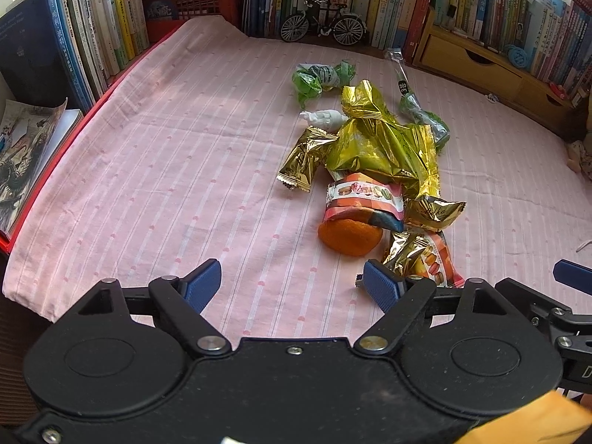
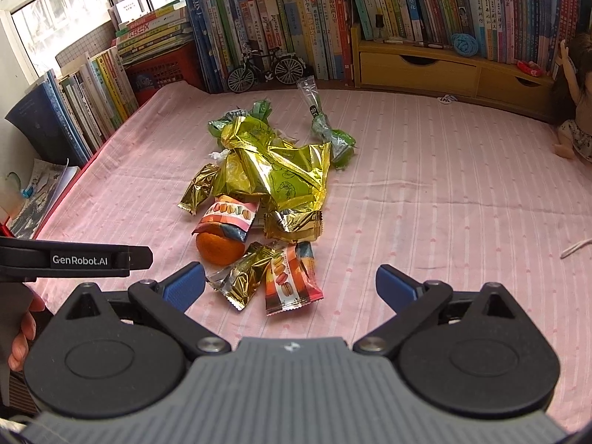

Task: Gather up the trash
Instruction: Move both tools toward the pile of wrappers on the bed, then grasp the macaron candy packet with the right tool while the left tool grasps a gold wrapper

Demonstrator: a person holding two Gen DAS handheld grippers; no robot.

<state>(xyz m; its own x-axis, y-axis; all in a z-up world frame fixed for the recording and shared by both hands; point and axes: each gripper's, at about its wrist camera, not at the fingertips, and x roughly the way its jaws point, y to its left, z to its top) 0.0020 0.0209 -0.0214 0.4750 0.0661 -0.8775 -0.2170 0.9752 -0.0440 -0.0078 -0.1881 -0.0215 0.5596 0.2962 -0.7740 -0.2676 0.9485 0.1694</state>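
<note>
A heap of trash lies on the pink striped cloth (image 1: 166,170). It holds a large gold-green foil bag (image 1: 377,140) (image 2: 281,170), small gold wrappers (image 1: 303,162), macaron-print wrappers (image 1: 364,196) (image 2: 292,281), green crumpled wrappers (image 1: 318,77), a white tissue (image 1: 325,118) and an orange (image 1: 349,236) (image 2: 220,246). My left gripper (image 1: 292,281) hangs open just short of the orange, with only cloth between its fingers. My right gripper (image 2: 290,283) is open too; a macaron wrapper and a gold wrapper (image 2: 240,277) lie between its blue pads (image 2: 187,283), untouched.
Rows of books (image 2: 259,29) line the back and left sides. A model bicycle (image 2: 264,64) stands at the back, with a red crate (image 1: 192,0) to its left. Yellow wooden drawers (image 2: 418,66) sit back right, a doll (image 2: 573,125) at the far right.
</note>
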